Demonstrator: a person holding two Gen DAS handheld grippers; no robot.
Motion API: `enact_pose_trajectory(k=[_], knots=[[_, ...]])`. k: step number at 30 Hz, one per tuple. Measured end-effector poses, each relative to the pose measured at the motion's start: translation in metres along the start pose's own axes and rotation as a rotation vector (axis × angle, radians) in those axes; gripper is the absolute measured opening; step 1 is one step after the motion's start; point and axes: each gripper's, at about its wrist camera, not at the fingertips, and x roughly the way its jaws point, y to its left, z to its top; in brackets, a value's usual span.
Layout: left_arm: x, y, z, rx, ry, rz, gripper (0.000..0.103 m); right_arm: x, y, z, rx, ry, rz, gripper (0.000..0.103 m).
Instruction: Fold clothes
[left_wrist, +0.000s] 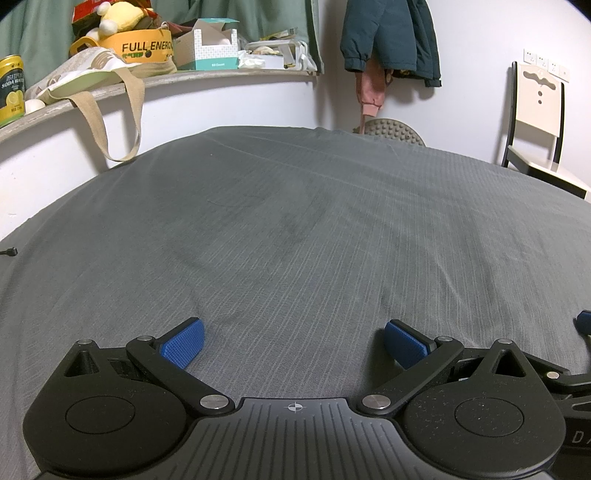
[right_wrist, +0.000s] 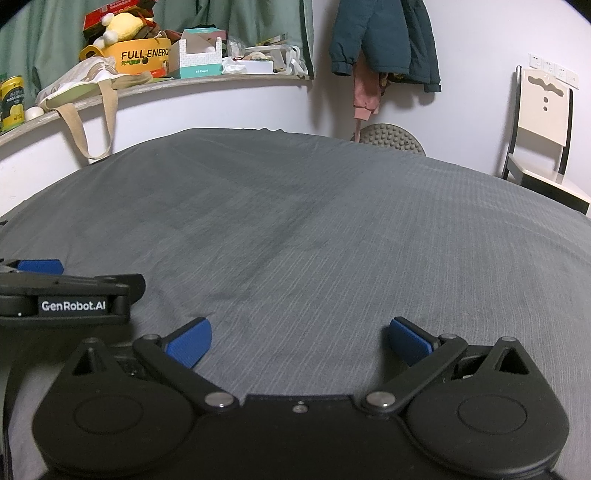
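Two claws — left claw (left_wrist: 293, 341) | right claw (right_wrist: 299, 339) — both spread wide, empty | one grey bedsheet (left_wrist: 295, 221)

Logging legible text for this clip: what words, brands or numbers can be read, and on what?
"FULL ENERG", cut off: yellow basket on the shelf.
"SODA WATER": yellow can, far left; smaller print unreadable.
"GenRobot.AI": side of the left claw, seen from the right wrist.
"D A", cut off: right claw body.
Teal box: small print, too blurred.
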Motion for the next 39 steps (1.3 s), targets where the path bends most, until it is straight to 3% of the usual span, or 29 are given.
enact_pose_trajectory(k=[39], knots=[[-0.0005,0.0005,-0.0008,0.001,-0.002,-0.001,0.103,-0.0008,0.0017,0.0034,-0.004,0.000,0.001,0.103]])
